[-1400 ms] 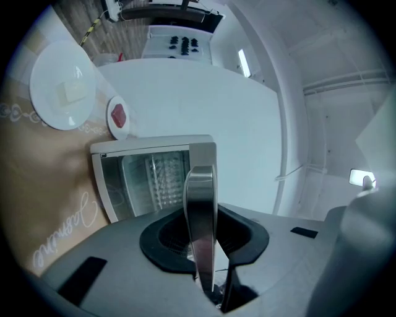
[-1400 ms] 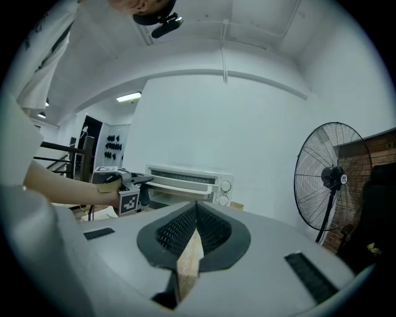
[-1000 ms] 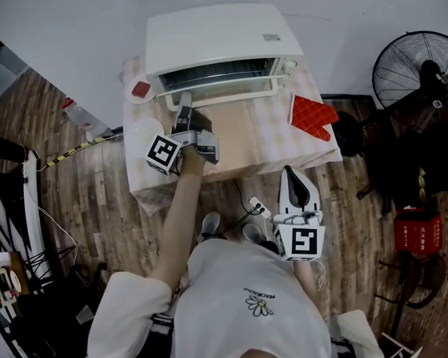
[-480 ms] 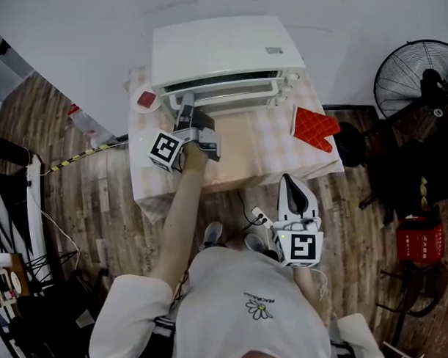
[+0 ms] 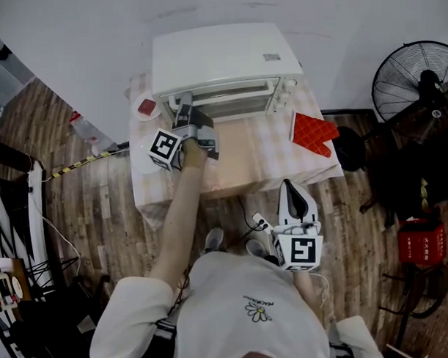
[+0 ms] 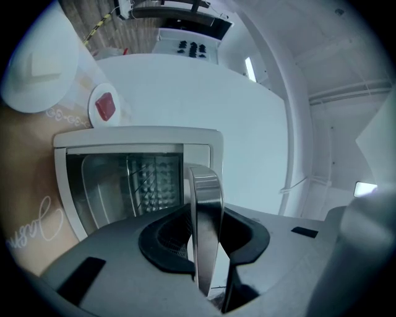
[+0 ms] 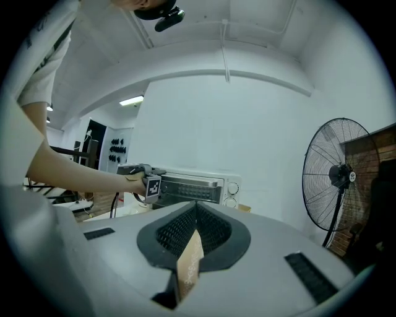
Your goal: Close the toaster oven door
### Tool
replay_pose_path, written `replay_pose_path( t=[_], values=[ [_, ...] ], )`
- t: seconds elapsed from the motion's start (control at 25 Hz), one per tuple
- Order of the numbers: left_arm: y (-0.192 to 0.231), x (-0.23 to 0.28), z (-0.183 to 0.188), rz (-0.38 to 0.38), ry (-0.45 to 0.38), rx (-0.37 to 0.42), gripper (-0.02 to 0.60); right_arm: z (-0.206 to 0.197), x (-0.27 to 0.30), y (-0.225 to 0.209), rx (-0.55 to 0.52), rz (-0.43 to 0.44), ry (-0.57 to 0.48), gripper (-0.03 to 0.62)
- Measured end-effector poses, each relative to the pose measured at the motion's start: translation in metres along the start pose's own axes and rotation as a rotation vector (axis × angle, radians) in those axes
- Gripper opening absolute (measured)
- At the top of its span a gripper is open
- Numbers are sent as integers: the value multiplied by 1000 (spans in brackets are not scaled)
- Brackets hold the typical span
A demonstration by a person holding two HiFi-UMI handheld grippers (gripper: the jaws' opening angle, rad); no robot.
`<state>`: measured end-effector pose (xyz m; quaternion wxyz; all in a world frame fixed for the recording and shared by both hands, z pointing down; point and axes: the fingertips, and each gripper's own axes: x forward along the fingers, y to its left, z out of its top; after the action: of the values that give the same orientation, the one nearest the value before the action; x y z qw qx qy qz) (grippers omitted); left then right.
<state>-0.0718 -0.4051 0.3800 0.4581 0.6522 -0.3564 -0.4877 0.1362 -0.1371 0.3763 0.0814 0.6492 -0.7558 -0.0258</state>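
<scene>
A white toaster oven [image 5: 224, 57] stands at the back of the table [image 5: 243, 157]. Its glass door [image 5: 231, 90] is up against the front, or nearly so. My left gripper [image 5: 184, 101] reaches to the left end of the door's metal handle [image 6: 206, 210]. Its jaws are opening, and the handle stands between them with slim gaps at the pads. In the left gripper view the oven cavity [image 6: 124, 186] shows behind the glass. My right gripper [image 5: 293, 186] hangs low in front of the table, shut and holding nothing. From it the oven [image 7: 192, 186] is far ahead.
A red oven mitt [image 5: 313, 119] lies at the table's right edge. A white dish with a red piece [image 5: 145, 106] sits left of the oven. A standing fan [image 5: 418, 67] is at the right, a power strip [image 5: 260, 223] on the floor and a red box [image 5: 421, 240] beyond.
The oven door has swung up from part open to almost against the oven front. My left gripper went up and in with the handle. The right gripper stayed low.
</scene>
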Motion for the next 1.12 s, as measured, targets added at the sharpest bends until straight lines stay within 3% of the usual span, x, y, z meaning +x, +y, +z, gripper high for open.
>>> replay_pose_path(
  t=[0.6,0.92,1.12],
  values=[
    [-2,3,-3,3,22,6,106,0,-4,4,4,4,-34,9],
    [5,-9,1,10,26,-40,160,-2,-12,1,-4,-13,-15,9],
    [-5,-23,3,14,26,2,183,-3,-11,8,-2,16,-30,9]
  ],
)
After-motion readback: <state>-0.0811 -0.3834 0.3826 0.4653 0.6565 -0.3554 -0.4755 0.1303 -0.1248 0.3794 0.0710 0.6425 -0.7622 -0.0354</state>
